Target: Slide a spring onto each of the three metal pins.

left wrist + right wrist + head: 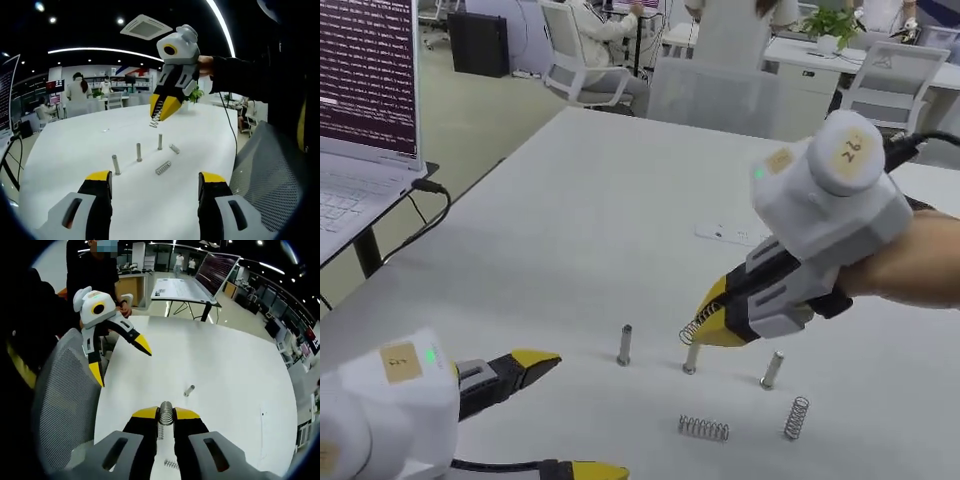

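Observation:
Three metal pins stand in a row on the white table: left pin, middle pin, right pin. My right gripper is shut on a spring, which it holds tilted just above the middle pin. The held spring stands up between the yellow fingertips. Two loose springs lie in front of the pins, one flat and one to its right. My left gripper is open at the near left, with nothing between its fingers. From it I see the pins and the right gripper.
An open laptop sits on a stand at the far left, its cable trailing to the table edge. A white strip lies behind the pins. Office chairs and desks stand beyond the table.

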A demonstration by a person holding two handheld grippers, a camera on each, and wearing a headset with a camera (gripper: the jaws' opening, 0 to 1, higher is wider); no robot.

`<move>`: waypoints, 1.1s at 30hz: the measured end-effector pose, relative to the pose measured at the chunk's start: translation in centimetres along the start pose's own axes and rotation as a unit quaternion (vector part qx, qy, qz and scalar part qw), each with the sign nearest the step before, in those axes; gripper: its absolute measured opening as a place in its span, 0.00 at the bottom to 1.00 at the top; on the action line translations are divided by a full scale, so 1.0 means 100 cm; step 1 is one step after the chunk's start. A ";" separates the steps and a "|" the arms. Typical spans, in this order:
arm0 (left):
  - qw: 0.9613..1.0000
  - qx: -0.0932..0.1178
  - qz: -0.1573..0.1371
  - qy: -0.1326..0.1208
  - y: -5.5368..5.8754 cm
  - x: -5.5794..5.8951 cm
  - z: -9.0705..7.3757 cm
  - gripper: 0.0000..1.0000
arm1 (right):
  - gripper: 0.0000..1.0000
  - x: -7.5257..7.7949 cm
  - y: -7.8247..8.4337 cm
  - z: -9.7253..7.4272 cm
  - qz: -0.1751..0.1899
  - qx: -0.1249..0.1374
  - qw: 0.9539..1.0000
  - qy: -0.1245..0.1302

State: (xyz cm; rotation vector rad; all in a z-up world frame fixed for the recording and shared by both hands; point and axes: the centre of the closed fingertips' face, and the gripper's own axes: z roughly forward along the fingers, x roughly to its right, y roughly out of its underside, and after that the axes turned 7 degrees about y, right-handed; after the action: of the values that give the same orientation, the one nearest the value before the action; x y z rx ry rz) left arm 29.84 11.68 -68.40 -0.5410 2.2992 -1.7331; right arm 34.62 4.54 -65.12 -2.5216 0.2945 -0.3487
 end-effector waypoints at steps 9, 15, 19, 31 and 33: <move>1.000 -0.002 0.004 0.005 -0.001 0.006 0.006 0.66 | 0.08 0.015 -0.005 0.020 -0.025 -0.029 0.999 -0.011; 1.000 -0.004 0.004 -0.001 -0.001 0.003 0.004 0.66 | 0.08 0.027 -0.009 0.036 -0.027 -0.040 0.999 -0.019; 1.000 -0.001 0.004 -0.006 -0.003 0.001 0.003 0.66 | 0.08 0.034 -0.010 0.047 -0.030 -0.049 0.998 -0.021; 1.000 0.001 -0.001 -0.015 -0.003 -0.005 0.001 0.65 | 0.08 0.042 -0.011 0.081 -0.051 -0.079 0.995 -0.035; 1.000 0.001 -0.003 -0.015 -0.003 -0.004 0.001 0.65 | 0.08 0.043 -0.011 0.084 -0.055 -0.078 0.995 -0.034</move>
State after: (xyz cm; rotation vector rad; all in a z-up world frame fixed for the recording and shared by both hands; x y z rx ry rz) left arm 30.30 11.69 -68.21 -0.5697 2.2759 -1.7182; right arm 41.41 8.52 -70.39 -2.7044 0.1613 -0.2913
